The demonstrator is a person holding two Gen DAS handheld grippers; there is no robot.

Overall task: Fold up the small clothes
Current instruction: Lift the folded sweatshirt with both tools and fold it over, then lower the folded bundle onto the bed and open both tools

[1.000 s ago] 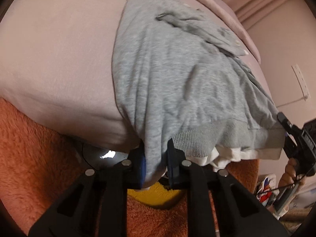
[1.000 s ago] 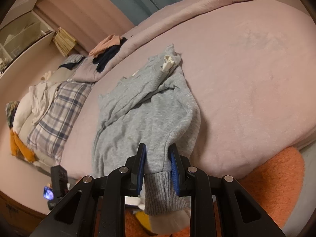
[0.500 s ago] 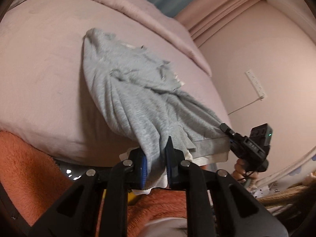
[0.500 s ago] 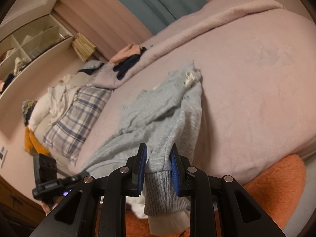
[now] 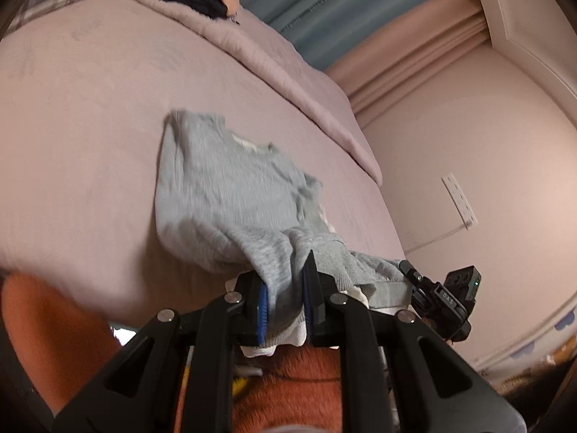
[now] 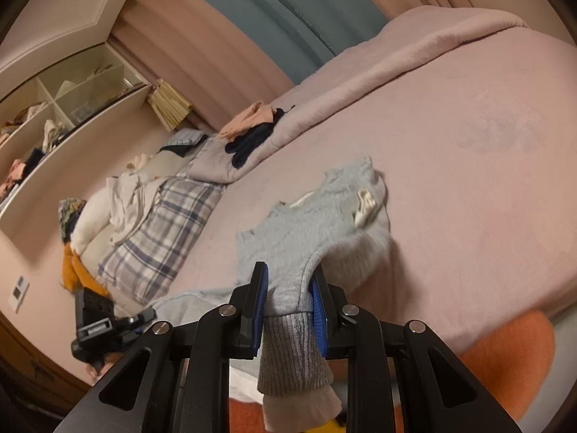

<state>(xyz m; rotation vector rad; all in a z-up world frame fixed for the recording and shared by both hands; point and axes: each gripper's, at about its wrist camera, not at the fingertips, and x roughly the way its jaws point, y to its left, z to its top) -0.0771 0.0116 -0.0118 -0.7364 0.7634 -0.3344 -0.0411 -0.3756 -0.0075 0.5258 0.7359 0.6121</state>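
Note:
A small grey sweater [image 5: 230, 195] with white trim lies on the pink bed [image 5: 72, 144], its neck end far from me and its ribbed hem pulled off the near edge. My left gripper [image 5: 285, 285] is shut on one hem corner. My right gripper [image 6: 288, 288] is shut on the other hem corner, with the ribbed band [image 6: 292, 353] hanging below the jaws. The sweater [image 6: 310, 223] shows stretched between both. Each gripper shows in the other's view: the right [image 5: 436, 299], the left [image 6: 104, 324].
A folded pink blanket [image 5: 274, 57] with dark and peach clothes [image 6: 252, 130] lies at the bed's far side. A plaid pillow [image 6: 162, 238] and piled laundry sit left. An orange fuzzy cover [image 6: 505, 353] runs along the near edge. Wall and socket [image 5: 459, 198] stand right.
Both grippers have lifted and pulled back toward me with the hem held. The sweater has slid toward the near edge and its body now lies flatter and more spread.

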